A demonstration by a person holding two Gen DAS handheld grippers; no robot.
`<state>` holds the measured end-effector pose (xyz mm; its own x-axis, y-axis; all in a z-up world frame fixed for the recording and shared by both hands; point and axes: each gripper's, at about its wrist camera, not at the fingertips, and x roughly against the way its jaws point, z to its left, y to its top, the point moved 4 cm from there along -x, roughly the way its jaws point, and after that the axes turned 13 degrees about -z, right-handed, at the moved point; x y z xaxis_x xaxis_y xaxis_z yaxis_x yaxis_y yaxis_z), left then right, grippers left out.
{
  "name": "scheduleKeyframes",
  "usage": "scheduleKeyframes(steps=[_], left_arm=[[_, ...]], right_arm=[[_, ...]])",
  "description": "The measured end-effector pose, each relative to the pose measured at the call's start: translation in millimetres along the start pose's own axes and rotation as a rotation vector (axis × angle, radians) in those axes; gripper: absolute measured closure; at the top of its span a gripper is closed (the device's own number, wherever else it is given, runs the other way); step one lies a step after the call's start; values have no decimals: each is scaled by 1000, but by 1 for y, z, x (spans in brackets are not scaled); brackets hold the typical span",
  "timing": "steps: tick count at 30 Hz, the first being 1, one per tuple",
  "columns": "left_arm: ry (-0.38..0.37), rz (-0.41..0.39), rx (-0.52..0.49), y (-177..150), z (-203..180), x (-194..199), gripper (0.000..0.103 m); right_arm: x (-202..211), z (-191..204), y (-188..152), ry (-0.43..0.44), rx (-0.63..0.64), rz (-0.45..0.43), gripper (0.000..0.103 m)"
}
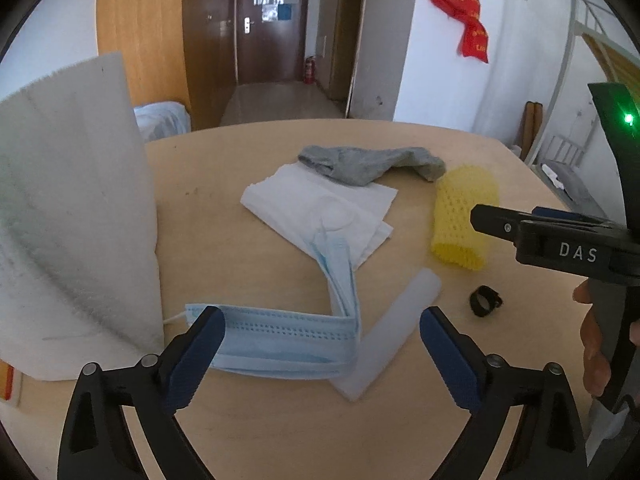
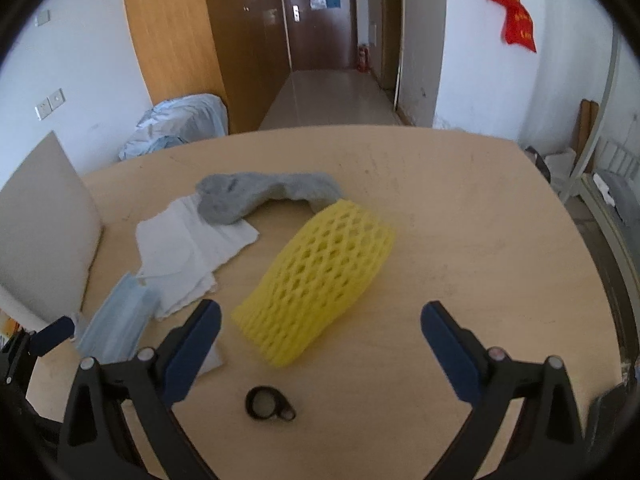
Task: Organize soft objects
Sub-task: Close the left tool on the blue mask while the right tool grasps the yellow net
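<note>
On the wooden table (image 1: 248, 432) lie a blue face mask (image 1: 280, 340), a second folded mask (image 1: 340, 272), a white tissue (image 1: 320, 204), a grey sock (image 1: 368, 164), a yellow foam net sleeve (image 1: 460, 220) and a white foam strip (image 1: 392, 332). My left gripper (image 1: 320, 356) is open, low over the blue mask and the strip. My right gripper (image 2: 320, 344) is open just in front of the yellow net sleeve (image 2: 316, 280). The sock (image 2: 260, 196), tissue (image 2: 188, 252) and mask (image 2: 116, 320) lie to its left.
A white foam board (image 1: 72, 220) stands upright at the table's left side, also in the right wrist view (image 2: 44, 232). A small black ring clip (image 1: 485, 301) lies near the strip; it shows below the net sleeve (image 2: 269, 403). The right gripper's body (image 1: 560, 248) reaches in from the right.
</note>
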<state>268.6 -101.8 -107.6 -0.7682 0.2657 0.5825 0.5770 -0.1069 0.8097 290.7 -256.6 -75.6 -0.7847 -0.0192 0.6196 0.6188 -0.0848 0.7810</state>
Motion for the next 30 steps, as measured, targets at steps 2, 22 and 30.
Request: scheduleKeyframes(steps=[2,22,30], left_arm=[[8,5,0,-1,2,-4,8],[30,33,-11,-8,9,-13,58],[15,3,-15,-2,5,-2,75]], right_arm=[[-6,-1,-1,5,0,15,10],[-16,-3,-11,36,-6,72,62],[-14,0,-10,54,-16,66,75]])
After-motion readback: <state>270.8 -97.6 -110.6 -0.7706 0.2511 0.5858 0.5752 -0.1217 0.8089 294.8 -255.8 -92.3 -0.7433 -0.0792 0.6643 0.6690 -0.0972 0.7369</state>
